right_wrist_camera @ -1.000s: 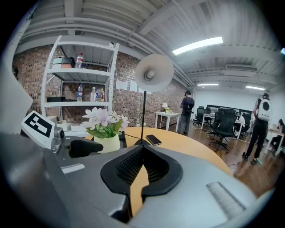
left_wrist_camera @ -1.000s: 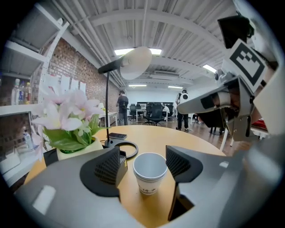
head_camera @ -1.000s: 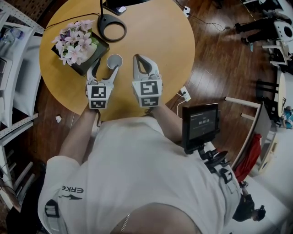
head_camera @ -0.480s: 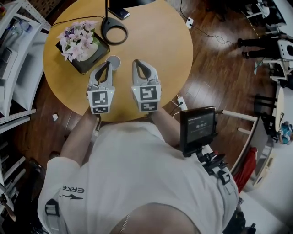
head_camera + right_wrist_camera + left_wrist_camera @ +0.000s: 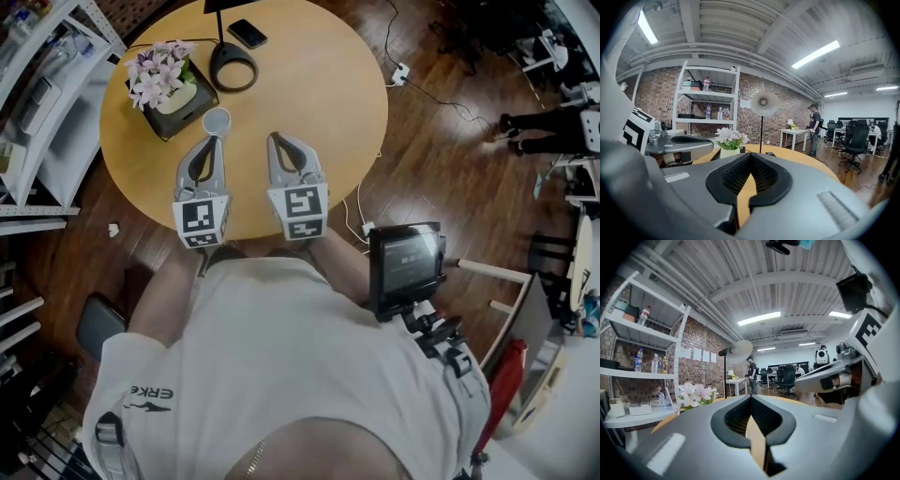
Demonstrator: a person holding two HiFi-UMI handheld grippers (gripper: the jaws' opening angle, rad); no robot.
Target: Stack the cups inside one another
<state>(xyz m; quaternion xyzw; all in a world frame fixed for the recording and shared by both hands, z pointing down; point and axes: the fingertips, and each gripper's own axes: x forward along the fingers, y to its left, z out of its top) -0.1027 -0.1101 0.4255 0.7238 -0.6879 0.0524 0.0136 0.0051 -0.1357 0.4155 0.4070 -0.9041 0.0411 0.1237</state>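
Closing the left gripper (image 5: pixel 208 142) right down: spreading wide beside the cup (image 5: pixel 216 120) a second ago, now pinching together on nothing at all. Confirming this in the left gripper view, with both pads meeting at the tips (image 5: pixel 751 397) and only bare tabletop showing through the slot behind them.

Keeping the right gripper (image 5: pixel 279 142) just as tightly closed and just as empty as a second ago, pads meeting in its own view too (image 5: pixel 750 157). Hanging side by side over the near half of the round wooden table (image 5: pixel 328 122), the right at three o'clock of the left, both pointing toward twelve.

Leaving the cup upright and untouched just past the left tip at twelve o'clock, beside the corner of the flower box (image 5: pixel 164 84) lying at ten o'clock from it. Seeing no second loose cup anywhere on the table, only a lamp base (image 5: pixel 232 67) and a phone (image 5: pixel 248 34) further off toward twelve.

Reading this as a letting go rather than a reach: probably finishing the nesting, with nothing left to pick up. Not being able to tell from above how many cups are sitting inside that one rim.
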